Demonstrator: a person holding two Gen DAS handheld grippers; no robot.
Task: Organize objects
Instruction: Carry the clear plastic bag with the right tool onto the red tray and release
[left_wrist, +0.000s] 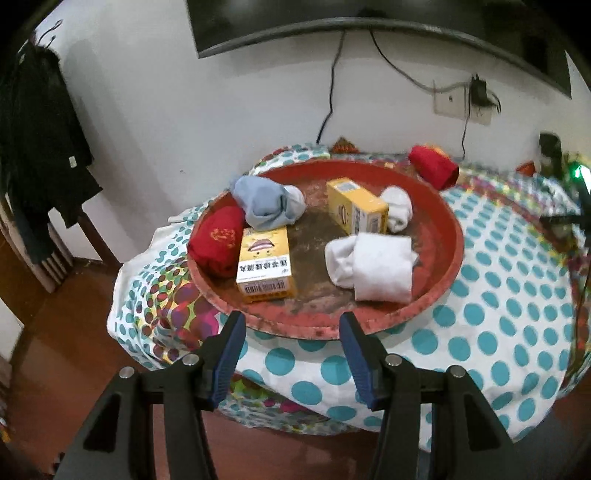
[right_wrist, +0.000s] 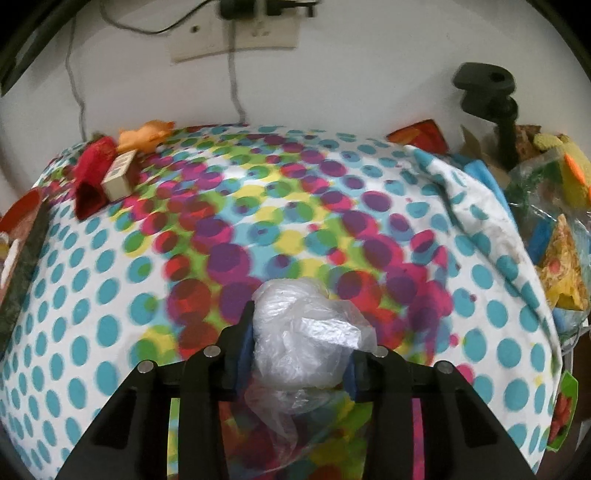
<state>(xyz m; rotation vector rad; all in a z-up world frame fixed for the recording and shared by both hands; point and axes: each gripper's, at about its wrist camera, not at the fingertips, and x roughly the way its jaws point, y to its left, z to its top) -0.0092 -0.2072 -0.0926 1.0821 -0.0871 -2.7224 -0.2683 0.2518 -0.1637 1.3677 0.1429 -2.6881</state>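
Note:
In the left wrist view a round red tray (left_wrist: 448, 236) holds two yellow boxes (left_wrist: 264, 266) (left_wrist: 356, 208), a white rolled sock (left_wrist: 373, 267), a smaller white sock (left_wrist: 399, 206), a blue-grey sock (left_wrist: 266, 201) and a red pouch (left_wrist: 218, 245). My left gripper (left_wrist: 291, 321) is open and empty at the tray's near rim. In the right wrist view my right gripper (right_wrist: 299, 332) is shut on a crumpled clear plastic bag (right_wrist: 306, 339), held above the dotted cloth (right_wrist: 92, 295).
A red pouch (left_wrist: 434, 166) lies on the cloth behind the tray. In the right wrist view a red pouch (right_wrist: 92, 181), a small box (right_wrist: 120, 175) and an orange item (right_wrist: 146, 134) lie at far left. Clutter of bags (right_wrist: 557, 236) and a black stand (right_wrist: 491, 96) are at right.

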